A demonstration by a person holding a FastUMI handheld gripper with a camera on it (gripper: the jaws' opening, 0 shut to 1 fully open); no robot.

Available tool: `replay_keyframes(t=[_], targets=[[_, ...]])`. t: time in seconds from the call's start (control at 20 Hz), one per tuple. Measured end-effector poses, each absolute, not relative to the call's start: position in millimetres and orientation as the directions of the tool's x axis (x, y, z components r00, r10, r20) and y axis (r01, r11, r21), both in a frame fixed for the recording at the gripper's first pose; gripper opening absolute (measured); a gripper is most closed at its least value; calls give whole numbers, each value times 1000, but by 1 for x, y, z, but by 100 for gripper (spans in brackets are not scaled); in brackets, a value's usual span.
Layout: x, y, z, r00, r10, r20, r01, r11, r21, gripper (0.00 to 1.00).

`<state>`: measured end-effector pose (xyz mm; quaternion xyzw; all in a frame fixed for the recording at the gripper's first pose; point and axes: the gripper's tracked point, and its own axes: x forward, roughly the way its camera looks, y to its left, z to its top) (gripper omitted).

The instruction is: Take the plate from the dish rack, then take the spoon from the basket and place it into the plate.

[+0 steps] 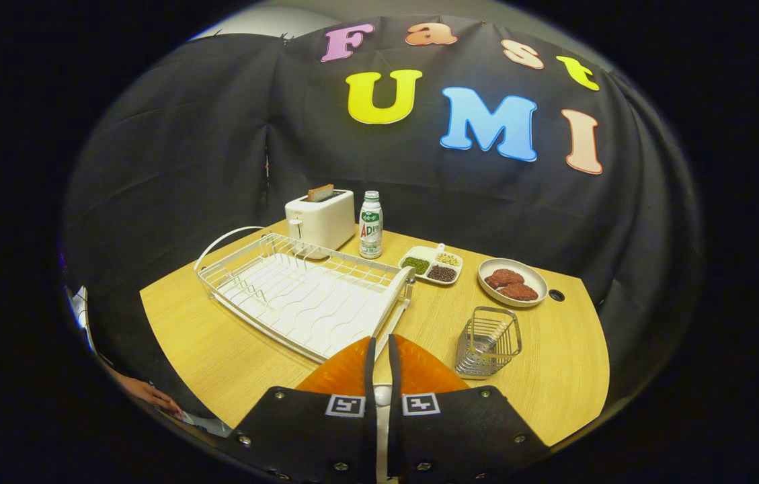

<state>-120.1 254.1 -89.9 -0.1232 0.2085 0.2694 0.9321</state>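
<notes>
Two of the task's steps look done, judging by the layout: the slim white spoon (395, 321) is out of the small wire metal basket (487, 340) and pinched between the nearly closed fingers of the hand-held gripper (381, 349). It sticks forward over the ribbed orange plate (423, 374), which lies on the wooden table (218, 349) under the fingers, clear of the white wire dish rack (298, 296) just beyond. What remains is lowering and letting go.
</notes>
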Motion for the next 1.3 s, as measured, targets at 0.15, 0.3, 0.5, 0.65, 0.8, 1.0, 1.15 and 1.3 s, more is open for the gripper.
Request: replay_keyframes(t=[0.15,0.3,0.5,0.65,0.8,1.0,1.15,1.3], targets=[[-120,252,-94,764,436,-474,-553,822,-135,13],[-114,237,-73,810,406,-423,-506,848,-155,21],[-102,207,-35,871,355,-339,-425,892,-158,21],[-95,179,7,927,290,-238,-331,931,-153,21],[-93,156,61,965,250,-84,-258,960,-105,21],[-90,128,81,980,200,14,-200,979,-31,96],[-91,112,77,985,170,11,-170,985,-44,96],[-87,100,73,987,161,12,-160,985,-63,96]])
